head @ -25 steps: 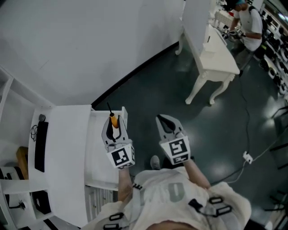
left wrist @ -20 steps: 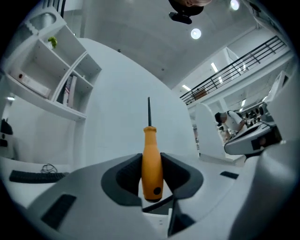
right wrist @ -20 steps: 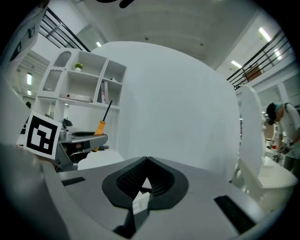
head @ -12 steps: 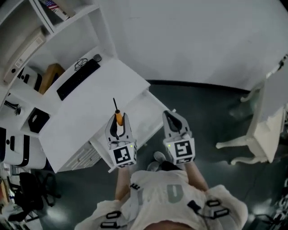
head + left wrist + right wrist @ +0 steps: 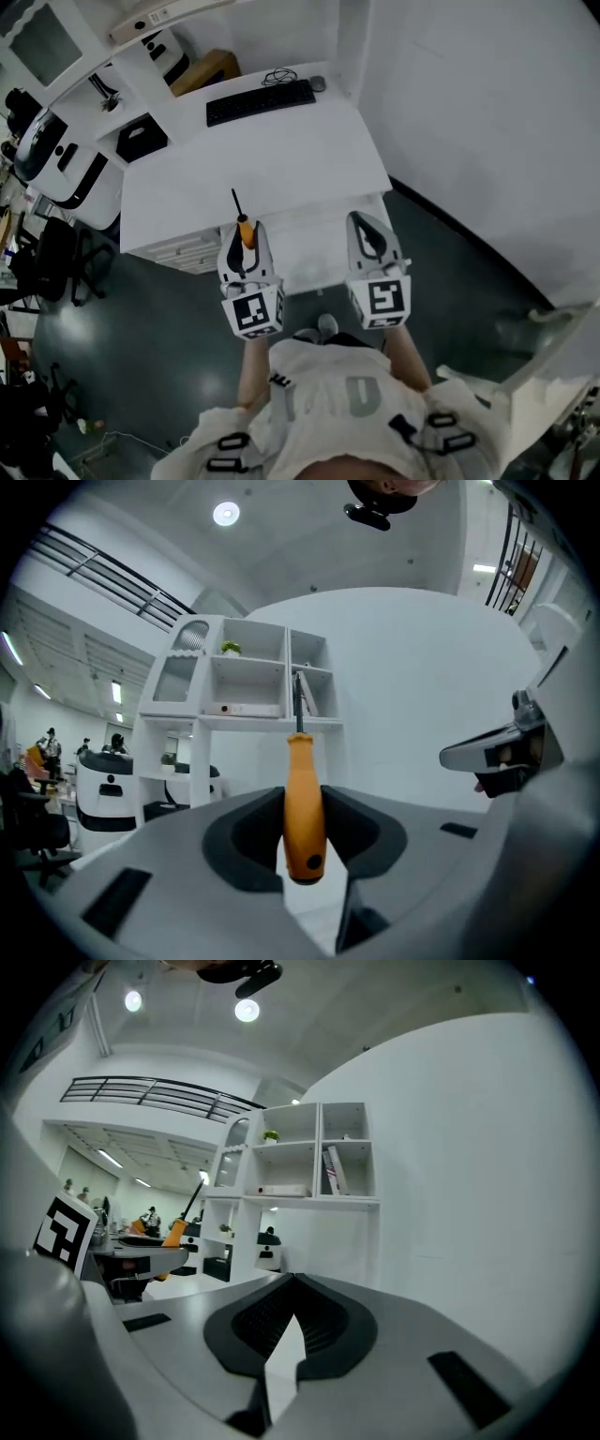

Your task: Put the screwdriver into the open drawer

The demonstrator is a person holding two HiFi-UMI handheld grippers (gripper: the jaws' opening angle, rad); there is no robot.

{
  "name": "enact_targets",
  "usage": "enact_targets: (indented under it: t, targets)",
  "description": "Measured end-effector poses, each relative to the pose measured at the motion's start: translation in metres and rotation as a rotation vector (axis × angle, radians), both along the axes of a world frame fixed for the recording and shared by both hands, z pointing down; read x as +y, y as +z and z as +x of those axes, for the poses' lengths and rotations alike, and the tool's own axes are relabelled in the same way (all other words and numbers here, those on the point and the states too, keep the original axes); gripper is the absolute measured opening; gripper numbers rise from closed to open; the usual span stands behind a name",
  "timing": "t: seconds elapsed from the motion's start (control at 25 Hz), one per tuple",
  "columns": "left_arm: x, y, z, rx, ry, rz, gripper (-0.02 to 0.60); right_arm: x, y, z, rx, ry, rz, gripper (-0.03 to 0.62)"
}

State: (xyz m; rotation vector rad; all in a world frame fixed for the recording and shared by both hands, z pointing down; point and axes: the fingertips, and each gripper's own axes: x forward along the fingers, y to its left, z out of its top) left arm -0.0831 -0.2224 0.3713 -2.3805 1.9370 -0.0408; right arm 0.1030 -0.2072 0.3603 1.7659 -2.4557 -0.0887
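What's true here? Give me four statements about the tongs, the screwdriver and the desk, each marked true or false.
1. The left tongs grip an orange-handled screwdriver. True.
2. A black keyboard lies on the white desk. True.
3. The right tongs stand wide open. False: they are shut, with nothing between them.
4. The screwdriver lies on the desk beside the keyboard. False: the left tongs hold it.
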Motion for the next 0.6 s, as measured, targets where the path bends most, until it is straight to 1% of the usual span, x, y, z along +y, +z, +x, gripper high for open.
enact_targets:
  t: [0.12,0.28,0.48,0.6]
  targets:
    - [0.012,-0.005,-0.006,0.027,-0.068,-0.001,0.12,-0.004,0.001,-0.011,-0.01,-0.077,-0.004,0.005]
    - [0.025,-0.008,-0.013,0.015,-0.118,0.0,0.12,-0.006,0.003,-0.02,-0.025,-0.133,-0.005,0.005]
    - [0.029,-0.009,-0.026,0.013,-0.158,-0.004,0.12,-0.01,0.006,-0.033,-0.028,-0.177,-0.012,0.005]
    - [0.024,-0.002,-0.031,0.026,-0.154,-0.014,0.12,-0.014,0.006,-0.035,-0.034,-0.175,-0.005,0.005]
